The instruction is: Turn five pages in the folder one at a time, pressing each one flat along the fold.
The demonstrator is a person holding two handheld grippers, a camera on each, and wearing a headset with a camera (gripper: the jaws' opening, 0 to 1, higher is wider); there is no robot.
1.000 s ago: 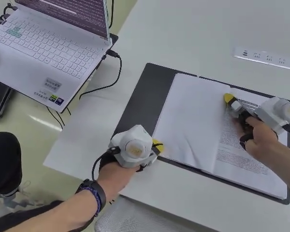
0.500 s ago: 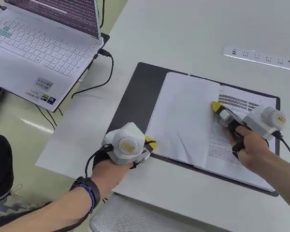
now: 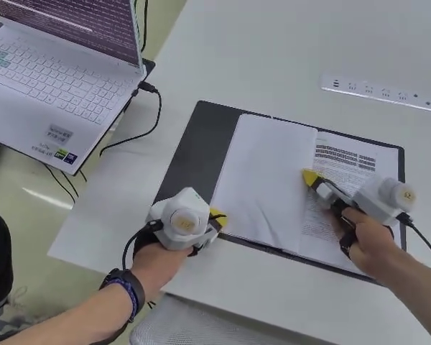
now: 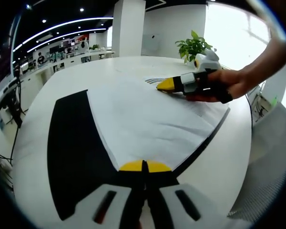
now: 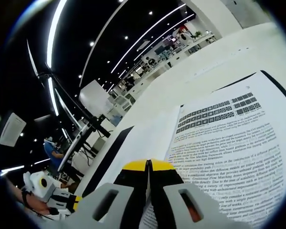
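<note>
Sliding down the fold toward the person, the right gripper [image 3: 309, 177] now sits lower on the open folder [image 3: 194, 151] than half a second earlier. Its yellow tips are below the dark block of print at the head of the printed page [image 3: 352, 172]. Its jaws are pressed together with nothing between them, tips down on the crease where the blank turned page [image 3: 266, 180] meets the printed one. The left gripper [image 3: 217, 215] stays at the folder's near edge with its jaws likewise closed. Its tips touch the near edge of the blank page; whether they pinch any paper cannot be told. The folder lies open on the white counter [image 3: 273, 50], its black cover showing at left. A laptop [image 3: 50, 65] stands open at far left, with a power strip [image 3: 381, 93] beyond the folder.
</note>
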